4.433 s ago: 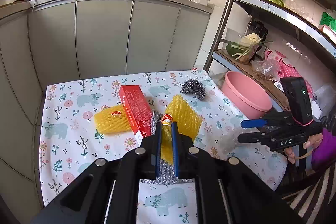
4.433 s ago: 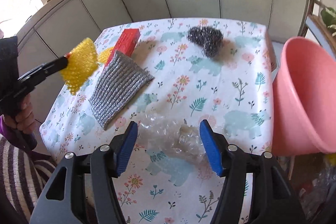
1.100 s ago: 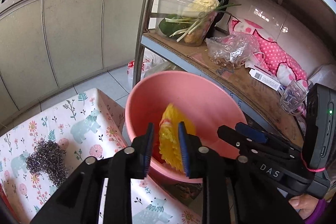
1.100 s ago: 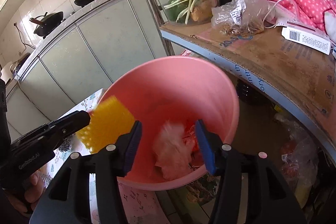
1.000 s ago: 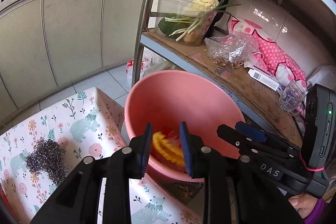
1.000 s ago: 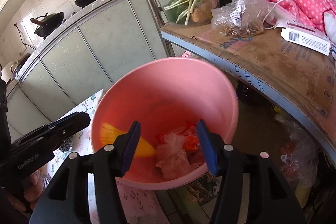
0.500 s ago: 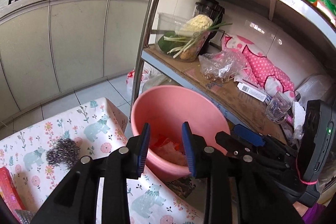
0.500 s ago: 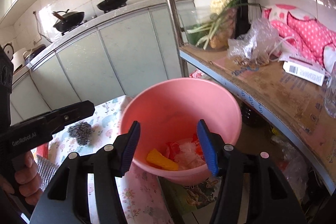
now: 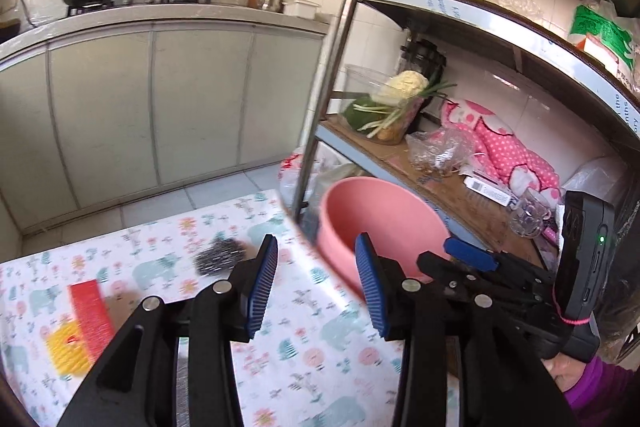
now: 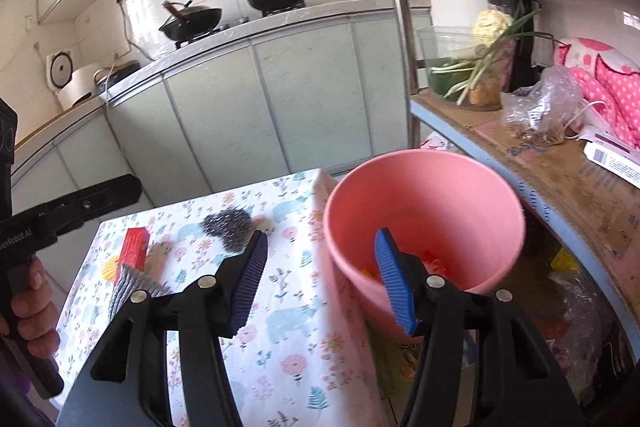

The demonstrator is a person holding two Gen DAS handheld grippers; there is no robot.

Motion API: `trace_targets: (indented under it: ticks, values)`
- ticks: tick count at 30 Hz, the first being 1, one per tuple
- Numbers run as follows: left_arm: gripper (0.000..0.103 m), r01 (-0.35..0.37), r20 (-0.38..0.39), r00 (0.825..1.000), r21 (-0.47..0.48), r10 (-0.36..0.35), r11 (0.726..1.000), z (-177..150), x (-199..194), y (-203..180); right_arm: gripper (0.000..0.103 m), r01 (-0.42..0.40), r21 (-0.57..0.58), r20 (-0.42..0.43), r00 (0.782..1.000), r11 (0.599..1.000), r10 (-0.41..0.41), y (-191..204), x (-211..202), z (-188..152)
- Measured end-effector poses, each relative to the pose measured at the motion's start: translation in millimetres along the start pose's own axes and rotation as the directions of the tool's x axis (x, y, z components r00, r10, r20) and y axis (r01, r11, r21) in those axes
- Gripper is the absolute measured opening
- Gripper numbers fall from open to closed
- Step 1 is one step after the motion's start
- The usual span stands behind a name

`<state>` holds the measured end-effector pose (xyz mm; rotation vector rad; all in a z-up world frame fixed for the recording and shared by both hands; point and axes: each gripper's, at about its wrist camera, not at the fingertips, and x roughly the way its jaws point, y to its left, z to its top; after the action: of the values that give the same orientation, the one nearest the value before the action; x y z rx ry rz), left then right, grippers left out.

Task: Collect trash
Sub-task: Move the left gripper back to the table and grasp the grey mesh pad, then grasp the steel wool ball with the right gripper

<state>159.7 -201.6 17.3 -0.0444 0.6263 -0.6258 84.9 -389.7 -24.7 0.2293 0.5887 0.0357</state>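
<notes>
Kitchen bg w/ pale cabinet fronts, two woks on the counter, metal rack at right. Left wrist view: floral-cloth table below, left gripper over its right edge, blue pads wide apart, nothing btwn them. Pink basin sits just off the table's right edge, beside the rack post; contents hidden from this angle. Steel scrubber lies near the far right corner. Red box and yellow foam net lie touching at the left edge, blurred. Right gripper seen side-on at right, over the basin's near side; can't tell its opening here.

Right wrist view: right gripper straddles the table's right edge and the basin, pads wide apart, holding nothing. Inside the basin, bits of yellow and red trash show at the bottom, partly hidden by the right pad. Scrubber near the far edge. Red box toward the left edge, silver mesh cloth just in front of it. Left gripper shows at far left, above the table's far left corner.
</notes>
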Motion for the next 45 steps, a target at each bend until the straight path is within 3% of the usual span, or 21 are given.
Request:
trace_targets:
  ticks: [7,13,16,21,28,32,37,41,43,45]
  values:
    - [0.04,-0.162,0.017,0.986,-0.08,0.163,0.984,-25.8,-49.4,66.4,0.057,-0.048,-0.052,-0.056,0.997,0.997,0.045,29.7,9.8,-9.9]
    - [0.04,-0.287,-0.04,0.958,-0.205,0.285,0.936,-61.0,-79.1,126.8,0.057,-0.093,-0.088,-0.106,0.991,0.992,0.083,50.6,19.2,-17.9]
    - [0.04,-0.321,-0.08,0.947,-0.253,0.311,0.913,-82.2,-85.4,143.7,0.057,-0.116,-0.11,-0.137,0.985,0.987,0.101,63.1,24.4,-23.9]
    - [0.04,-0.313,-0.157,0.948,-0.3,0.277,0.901,-115.5,-81.7,155.0,0.057,-0.145,-0.132,-0.172,0.978,0.981,0.121,76.8,30.8,-30.2]
    - [0.04,-0.256,-0.245,0.948,-0.222,0.201,0.941,-136.4,-48.8,135.0,0.057,-0.157,-0.141,-0.196,0.972,0.977,0.128,81.7,33.7,-34.4]
    - [0.04,-0.252,-0.3,0.936,-0.209,0.183,0.945,-149.0,-34.1,130.1,0.057,-0.156,-0.131,-0.205,0.97,0.979,0.128,79.5,35.7,-35.7]
    - [0.039,-0.213,-0.29,0.945,-0.194,0.152,0.958,-154.3,-33.0,120.6,0.057,-0.164,-0.115,-0.221,0.966,0.98,0.135,77.5,40.5,-38.5]
    - [0.026,-0.186,-0.288,0.95,-0.196,0.124,0.963,-153.0,-32.8,119.9,0.057,-0.169,-0.11,-0.232,0.962,0.979,0.14,77.7,43.7,-40.7]
    - [0.01,-0.165,-0.292,0.951,-0.209,0.099,0.964,-153.7,-31.0,121.8,0.057,-0.17,-0.108,-0.236,0.961,0.979,0.141,77.2,44.8,-41.6]
    - [0.005,-0.131,-0.285,0.956,-0.222,0.064,0.966,-153.1,-32.0,121.3,0.057,-0.169,-0.106,-0.239,0.961,0.98,0.14,76.8,45.7,-42.1]
